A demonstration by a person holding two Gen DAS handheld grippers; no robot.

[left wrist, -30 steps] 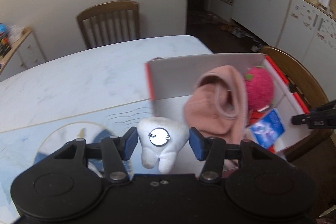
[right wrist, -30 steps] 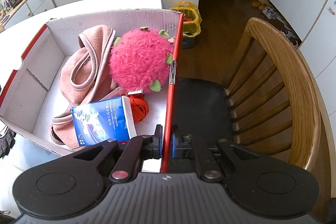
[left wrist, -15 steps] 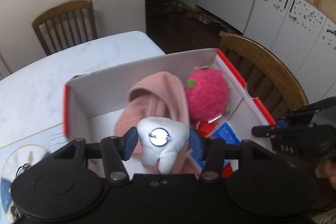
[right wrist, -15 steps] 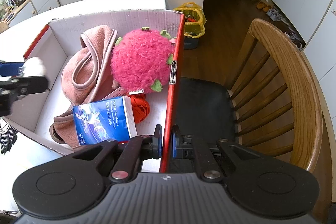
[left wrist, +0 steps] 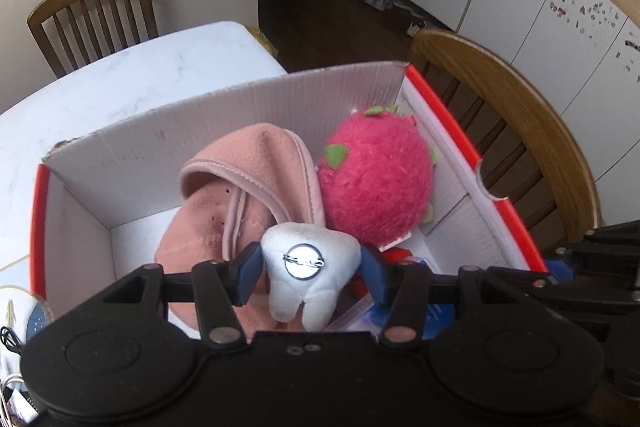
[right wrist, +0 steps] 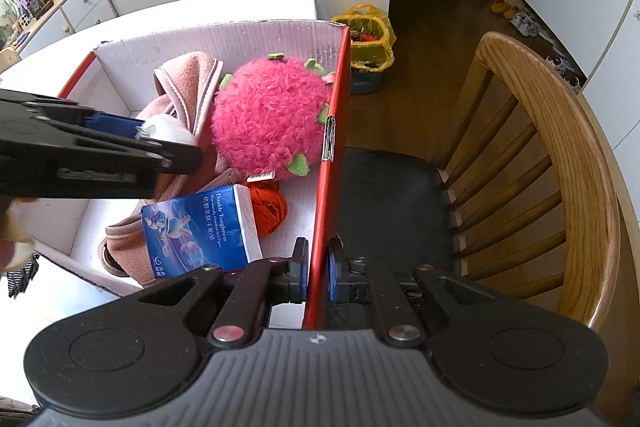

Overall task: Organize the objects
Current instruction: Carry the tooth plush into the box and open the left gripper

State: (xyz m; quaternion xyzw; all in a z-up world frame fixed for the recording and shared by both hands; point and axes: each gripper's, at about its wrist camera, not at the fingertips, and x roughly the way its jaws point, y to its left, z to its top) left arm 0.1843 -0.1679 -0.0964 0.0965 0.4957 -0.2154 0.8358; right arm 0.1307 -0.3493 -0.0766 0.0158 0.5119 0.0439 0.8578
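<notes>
My left gripper [left wrist: 310, 273] is shut on a white tooth-shaped plush [left wrist: 308, 279] with a round metal badge and holds it above the inside of the red-edged cardboard box [left wrist: 224, 107]. The box holds a pink fleece hat [left wrist: 248, 183], a pink dragon-fruit plush [left wrist: 376, 183], a blue tissue pack [right wrist: 200, 231] and an orange item [right wrist: 270, 205]. My right gripper [right wrist: 318, 269] is shut on the box's red right wall [right wrist: 330, 163]. The left gripper shows in the right wrist view [right wrist: 168, 143] over the hat.
The box sits at the edge of a white marble table [left wrist: 132, 75]. A wooden chair [right wrist: 560, 163] with a dark seat stands right beside the box. Another chair [left wrist: 92, 11] stands at the table's far side. A yellow bag [right wrist: 366, 35] lies on the floor.
My left gripper has carried the tooth plush rightward from over the table to above the box interior. The right gripper has kept its hold on the box wall.
</notes>
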